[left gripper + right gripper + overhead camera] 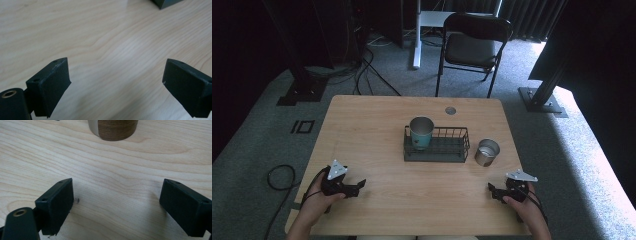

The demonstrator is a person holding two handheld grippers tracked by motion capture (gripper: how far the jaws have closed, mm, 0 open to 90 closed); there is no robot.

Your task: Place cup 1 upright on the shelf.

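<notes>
Beyond the right tongs [493,189], well apart, steel cup [487,152]

No readable text or labels.

Light wooden table [377,125], square, on grey carpet.

Dark wire basket [437,148] near the centre, resting flat on the wood. Just right of the basket, a short steel cup [487,152], upright, close beside it but apart. Behind the basket, toward the far edge, a small round grommet [450,110] set in the top. Bare wood in front of the basket.
</notes>
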